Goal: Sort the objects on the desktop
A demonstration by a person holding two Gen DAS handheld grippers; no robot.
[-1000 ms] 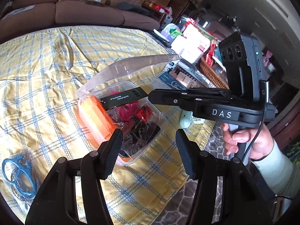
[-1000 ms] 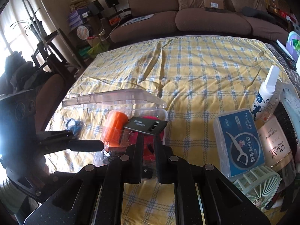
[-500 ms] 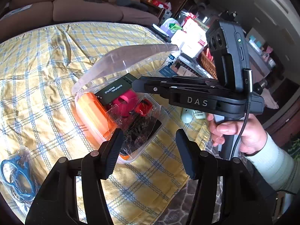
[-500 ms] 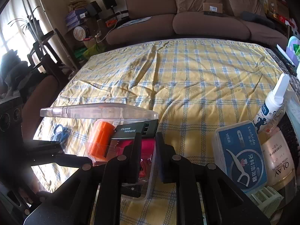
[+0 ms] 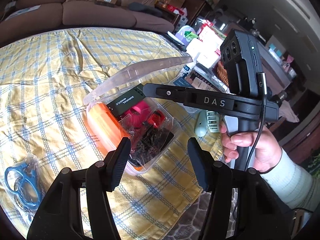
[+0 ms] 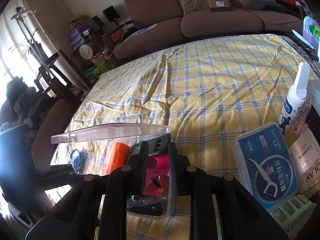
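A clear plastic box (image 5: 166, 140) with its lid (image 5: 140, 74) up sits on the yellow checked cloth; it holds an orange cylinder (image 5: 104, 124), a pink item (image 5: 138, 110) and red and black bits. My right gripper (image 6: 157, 150) (image 5: 143, 90) is shut on a dark green "survival whistle" box (image 5: 128, 102) (image 6: 158, 144), held inside the clear box under the lid. My left gripper (image 5: 158, 146) is open and empty, just in front of the clear box.
Blue scissors in a bag (image 5: 22, 182) lie at the cloth's left. A floss-pick box (image 6: 266, 166), a spray bottle (image 6: 296, 98), an Olay jar (image 6: 308, 168) and a pale green fan (image 6: 290, 212) crowd the right. A sofa (image 6: 200, 12) stands behind.
My right gripper has carried the whistle box forward and down, from above the clear box's front to under the raised lid. The left gripper has stayed open and nearly still.
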